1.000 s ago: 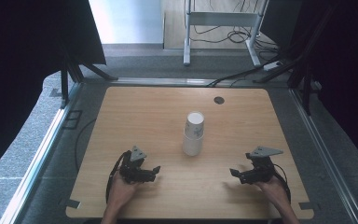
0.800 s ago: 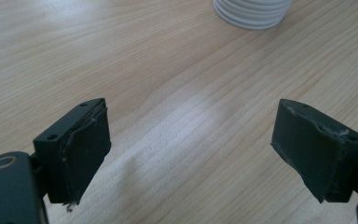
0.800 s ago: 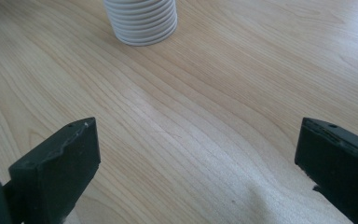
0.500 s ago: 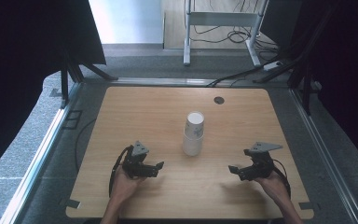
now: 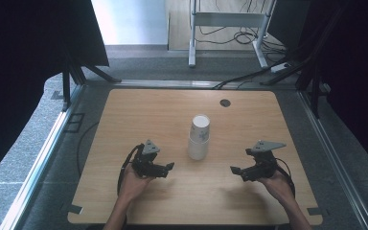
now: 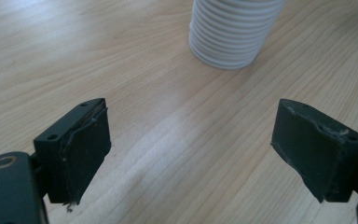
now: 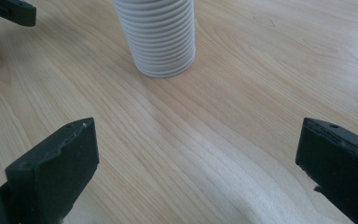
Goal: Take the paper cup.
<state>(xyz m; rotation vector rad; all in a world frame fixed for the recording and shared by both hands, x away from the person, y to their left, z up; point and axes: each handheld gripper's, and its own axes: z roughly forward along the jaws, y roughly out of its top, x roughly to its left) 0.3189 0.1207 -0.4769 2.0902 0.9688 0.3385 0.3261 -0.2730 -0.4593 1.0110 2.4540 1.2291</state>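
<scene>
Wooden table (image 5: 139,110); white cup stack (image 5: 199,137) stands on it

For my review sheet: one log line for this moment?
left gripper: open, empty | right gripper: open, empty | cup stack: upright, untouched, between them

My left hand-held gripper (image 5: 169,167) now sits slightly farther forward on the desk (image 5: 139,110) and closer to the stack of paper cups (image 5: 199,136). My right hand-held gripper (image 5: 236,171) edges marginally forward, toward the stack.
</scene>
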